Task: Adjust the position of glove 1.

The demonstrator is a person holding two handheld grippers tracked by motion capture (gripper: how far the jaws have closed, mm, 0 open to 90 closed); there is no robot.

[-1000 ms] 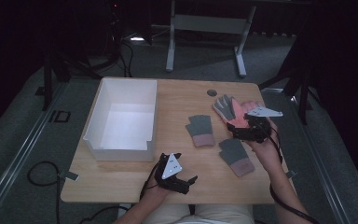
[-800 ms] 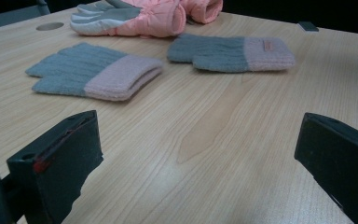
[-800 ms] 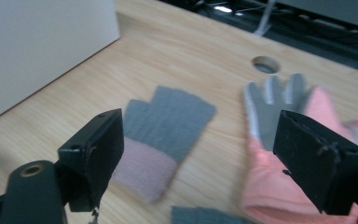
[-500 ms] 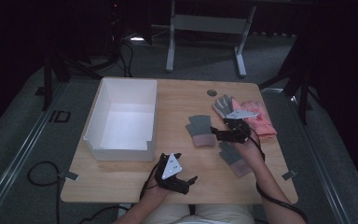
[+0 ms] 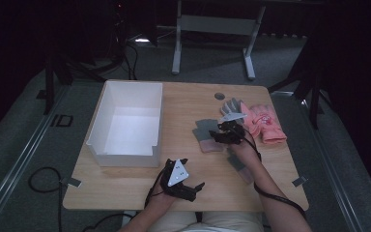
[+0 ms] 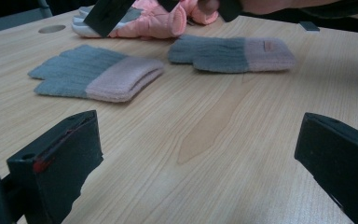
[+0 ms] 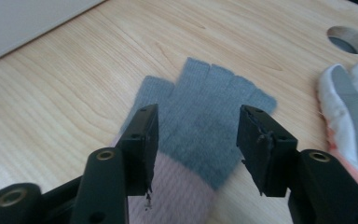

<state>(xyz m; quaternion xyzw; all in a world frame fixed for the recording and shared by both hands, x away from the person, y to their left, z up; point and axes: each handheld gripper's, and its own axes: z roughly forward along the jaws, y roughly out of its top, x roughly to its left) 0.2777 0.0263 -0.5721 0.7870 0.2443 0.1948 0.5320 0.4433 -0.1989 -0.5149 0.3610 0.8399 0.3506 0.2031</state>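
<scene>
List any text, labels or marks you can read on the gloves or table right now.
Nothing can be read.
Small tag on the cuff of the grey-and-pink glove: too blurred to read.
Red print on the pink glove: too small to read.
The white box and the table carry no lettering.

We see the high view dim, its surroundings nearly black, with soft overhead light falling on the table (image 5: 183, 104). Both gripper views are brighter and lightly grainy; near jaws blur, and shadows stay faint.
</scene>
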